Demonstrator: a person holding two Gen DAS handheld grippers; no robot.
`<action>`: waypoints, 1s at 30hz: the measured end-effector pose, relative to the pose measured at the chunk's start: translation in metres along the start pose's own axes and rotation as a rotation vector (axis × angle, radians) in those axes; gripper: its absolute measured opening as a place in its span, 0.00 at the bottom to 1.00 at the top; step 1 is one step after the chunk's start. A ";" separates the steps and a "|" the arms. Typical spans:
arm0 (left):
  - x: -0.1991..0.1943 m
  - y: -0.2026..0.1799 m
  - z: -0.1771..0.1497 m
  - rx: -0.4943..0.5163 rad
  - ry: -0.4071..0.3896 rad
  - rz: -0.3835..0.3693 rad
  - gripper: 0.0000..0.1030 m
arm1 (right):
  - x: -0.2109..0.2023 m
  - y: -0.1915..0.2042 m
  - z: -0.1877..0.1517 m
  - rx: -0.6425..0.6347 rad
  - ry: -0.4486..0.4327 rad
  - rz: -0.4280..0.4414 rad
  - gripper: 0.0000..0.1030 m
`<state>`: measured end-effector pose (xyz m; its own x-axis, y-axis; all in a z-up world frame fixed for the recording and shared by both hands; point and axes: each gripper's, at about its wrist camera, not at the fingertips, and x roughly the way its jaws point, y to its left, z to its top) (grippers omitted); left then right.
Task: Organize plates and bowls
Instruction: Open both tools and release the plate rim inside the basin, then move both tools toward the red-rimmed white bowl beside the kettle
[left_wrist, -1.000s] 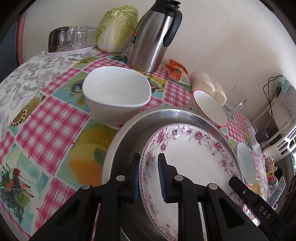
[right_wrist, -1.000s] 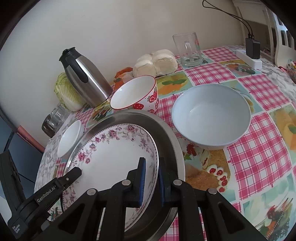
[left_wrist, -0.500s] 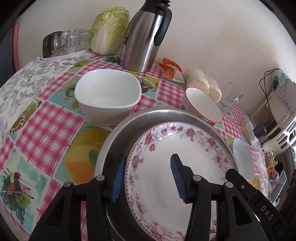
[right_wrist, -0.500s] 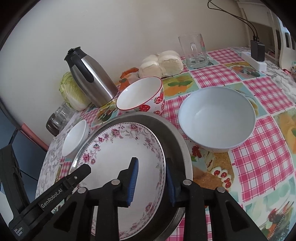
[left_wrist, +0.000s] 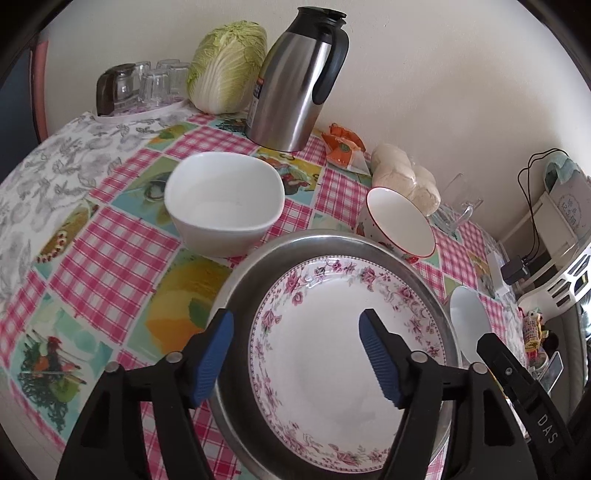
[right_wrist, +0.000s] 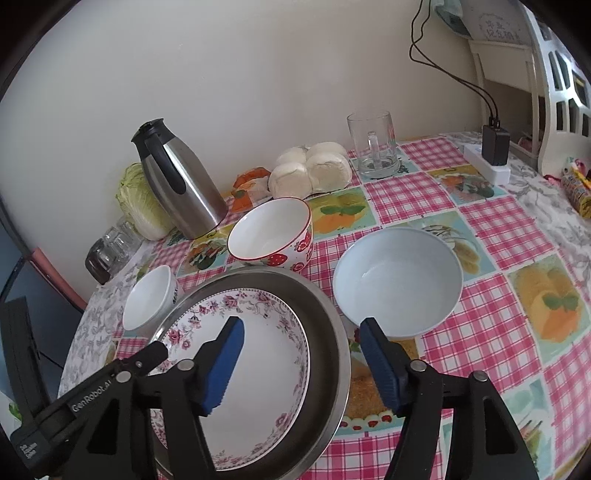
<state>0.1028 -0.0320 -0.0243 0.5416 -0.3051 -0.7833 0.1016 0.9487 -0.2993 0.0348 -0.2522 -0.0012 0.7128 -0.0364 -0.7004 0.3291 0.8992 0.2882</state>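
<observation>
Both grippers' jaws are opening, empty, above the floral plate (left_wrist: 332, 354) in the steel pan (left_wrist: 251, 273).

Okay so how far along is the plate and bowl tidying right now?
Done: the floral plate lies inside the metal basin. In hand: nothing; the left gripper and right gripper are opening, their pads clear of the rims. Left: the square white bowl, strawberry bowl and pale blue bowl stand loose on the tablecloth.
</observation>
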 end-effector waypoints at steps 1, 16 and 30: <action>-0.001 0.000 0.000 -0.006 0.009 0.017 0.75 | -0.001 0.001 0.001 -0.013 0.006 -0.014 0.74; -0.003 0.014 -0.005 -0.034 0.047 0.205 1.00 | -0.006 -0.009 0.002 -0.044 0.084 -0.157 1.00; -0.004 0.005 -0.002 -0.003 0.011 0.223 1.00 | -0.014 -0.019 0.006 -0.026 0.042 -0.167 1.00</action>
<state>0.0997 -0.0259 -0.0237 0.5413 -0.0890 -0.8361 -0.0220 0.9925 -0.1199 0.0224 -0.2710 0.0067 0.6228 -0.1689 -0.7640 0.4248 0.8930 0.1489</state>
